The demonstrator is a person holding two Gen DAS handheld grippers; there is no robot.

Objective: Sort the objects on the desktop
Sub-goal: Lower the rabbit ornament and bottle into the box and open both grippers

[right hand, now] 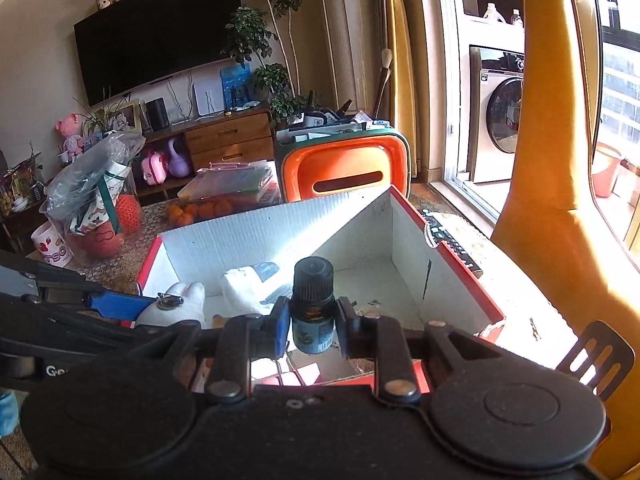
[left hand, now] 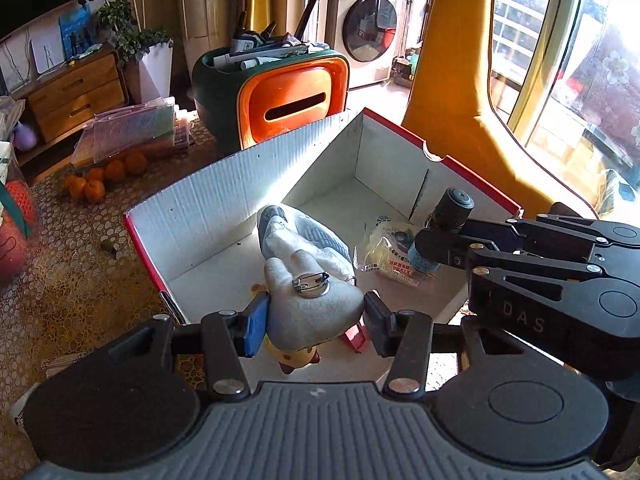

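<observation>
Box (left hand: 224, 188) space lies directly ahead of and below both loads. A grey felt brooch (left hand: 316, 312) is clamped in the left gripper (left hand: 316, 316) over the near edge; a small upright bottle (right hand: 313, 304) is pinched in the right gripper (right hand: 313, 326), likewise just above that edge.

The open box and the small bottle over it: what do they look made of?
The box looks like corrugated cardboard: fine ribs run along its matte white inner wall, with a red printed outside. The bottle looks like dark glass, though plastic is possible, with a ribbed black cap, probably plastic, and a blue paper-like label.
</observation>
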